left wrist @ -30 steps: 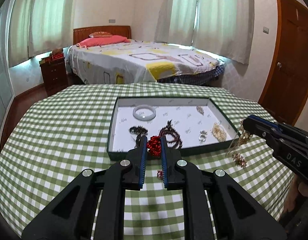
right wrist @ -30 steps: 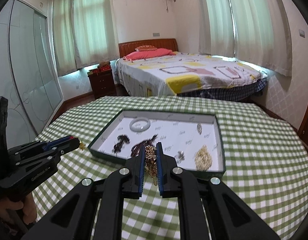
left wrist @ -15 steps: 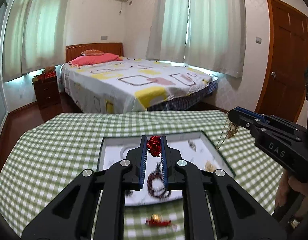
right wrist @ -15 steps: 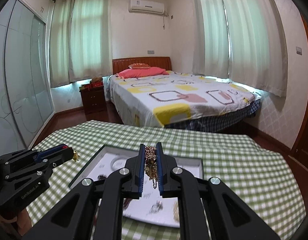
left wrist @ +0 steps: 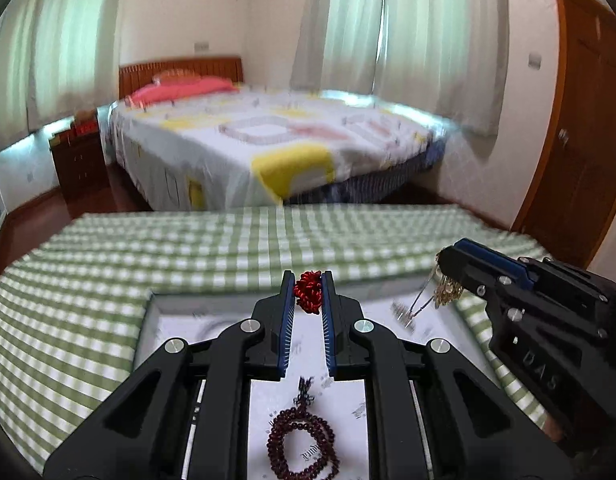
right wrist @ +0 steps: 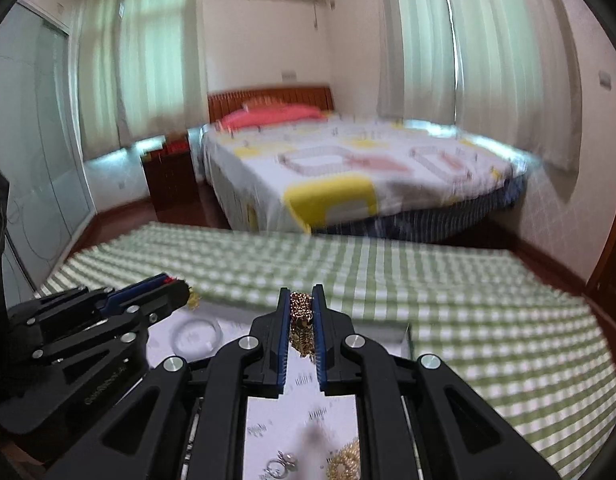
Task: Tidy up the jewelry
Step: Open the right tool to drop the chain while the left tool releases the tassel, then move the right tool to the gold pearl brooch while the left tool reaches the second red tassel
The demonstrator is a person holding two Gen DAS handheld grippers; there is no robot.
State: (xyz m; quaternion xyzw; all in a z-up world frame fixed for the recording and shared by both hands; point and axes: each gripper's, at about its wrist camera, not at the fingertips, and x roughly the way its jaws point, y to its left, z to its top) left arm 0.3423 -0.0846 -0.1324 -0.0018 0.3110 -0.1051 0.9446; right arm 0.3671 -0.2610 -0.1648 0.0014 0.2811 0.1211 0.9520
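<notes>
Your left tool (left wrist: 308, 294) pinches the soft red bead piece (left wrist: 307, 297). Your right tool (right wrist: 301, 312) pinches the floppy, tangly gold chain (right wrist: 301, 320); hold its middle.

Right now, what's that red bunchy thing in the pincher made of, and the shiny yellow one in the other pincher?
The red bunchy piece pinched in the left gripper looks like knotted cord or tiny glossy beads; its loops catch light, but blur leaves it open. The gold chain in the right gripper looks like polished metal: small shiny links, dangling loosely.
</notes>
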